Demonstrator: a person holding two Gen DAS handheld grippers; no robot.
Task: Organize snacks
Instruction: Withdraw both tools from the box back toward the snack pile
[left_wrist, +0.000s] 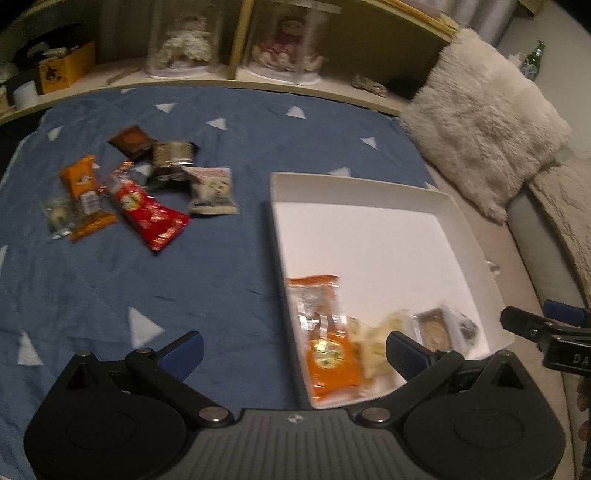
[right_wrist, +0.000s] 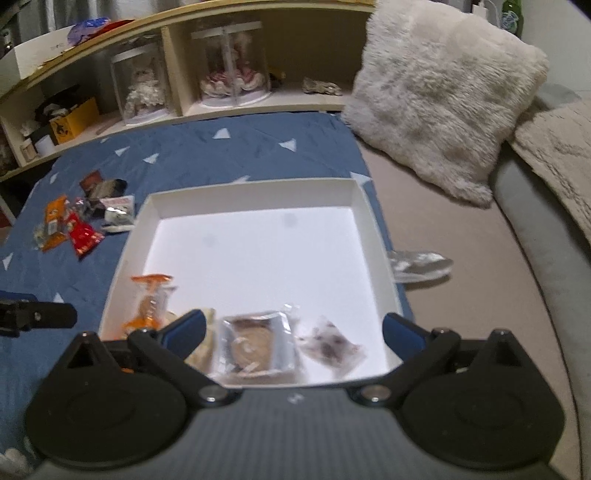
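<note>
Both hand-held grippers, left (left_wrist: 293, 347) and right (right_wrist: 293, 330), hang released and empty over the box (right_wrist: 255, 192), whose near edge lines up four snacks; loose packets (left_wrist: 147, 206) wait on the bed.

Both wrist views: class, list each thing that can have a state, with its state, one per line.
White box: open, lidless, four packets along its near edge.
Loose snack pile: on the blue quilt, outside the box.
Left gripper: open, empty.
Right gripper: open, empty.
</note>
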